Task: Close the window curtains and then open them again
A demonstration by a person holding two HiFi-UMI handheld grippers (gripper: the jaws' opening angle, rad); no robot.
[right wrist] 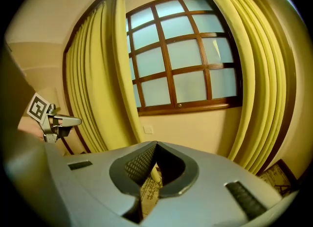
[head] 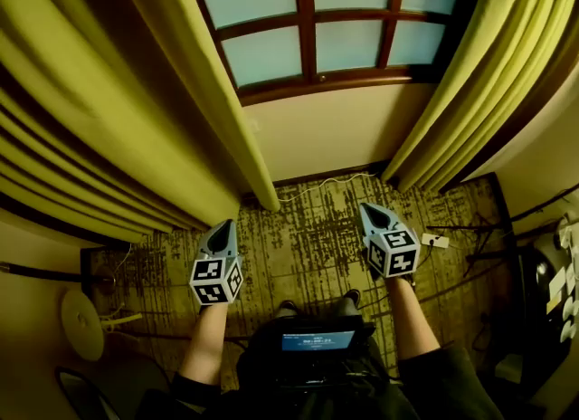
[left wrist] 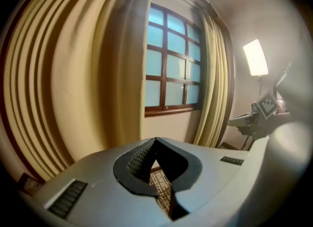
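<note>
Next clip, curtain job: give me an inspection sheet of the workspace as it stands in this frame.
Surface: patterned carpet, in front of the window.
Job's things: left curtain and right curtain drawn apart; window panes exposed.
Clutter: small white tag on the carpet at right; round white object low at left.
Grippers: left gripper and right gripper both shut, empty, clear of the curtains.
Cables: white cable along the skirting; dark cables at right.
Surroundings: lit lamp right of the window.
</note>
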